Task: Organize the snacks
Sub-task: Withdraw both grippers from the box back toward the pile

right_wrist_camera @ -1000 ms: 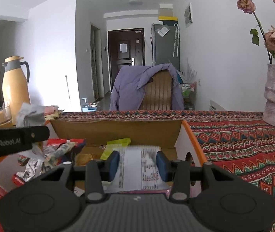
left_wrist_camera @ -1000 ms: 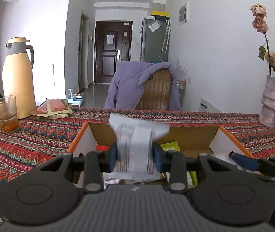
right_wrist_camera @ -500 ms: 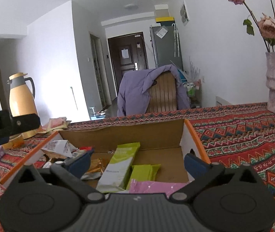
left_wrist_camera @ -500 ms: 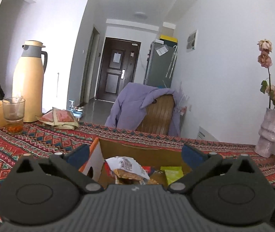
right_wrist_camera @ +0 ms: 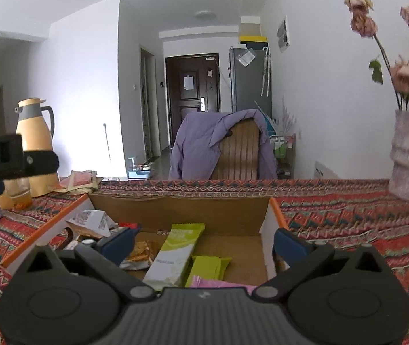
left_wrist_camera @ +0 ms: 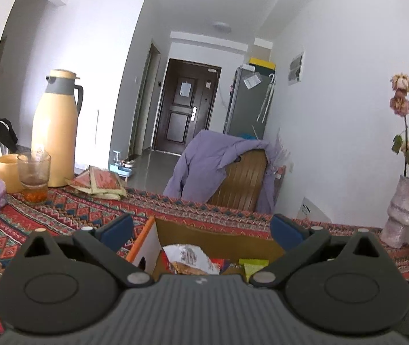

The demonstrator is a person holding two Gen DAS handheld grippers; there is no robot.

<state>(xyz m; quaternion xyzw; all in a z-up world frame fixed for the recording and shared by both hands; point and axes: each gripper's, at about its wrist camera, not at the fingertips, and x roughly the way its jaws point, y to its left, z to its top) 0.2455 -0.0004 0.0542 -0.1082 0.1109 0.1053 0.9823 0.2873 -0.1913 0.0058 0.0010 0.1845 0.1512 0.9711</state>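
Cardboard, orange-rimmed box (right_wrist_camera: 175, 210) lay below both jaws, which stood released and empty, snack packets (right_wrist_camera: 175, 256) resting inside. A clean step meant lifting clear before seeking further snacks.

Brown cardboard box with orange rim (right_wrist_camera: 276, 210): white outer walls were shown.
Long lime-green snack packet (right_wrist_camera: 177, 251): pale lower half was seen.
Woven tablecloth (right_wrist_camera: 348, 215): red zigzag pattern was displayed.
Tall plastic thermos jug (left_wrist_camera: 56, 132): cream, grey-collared.
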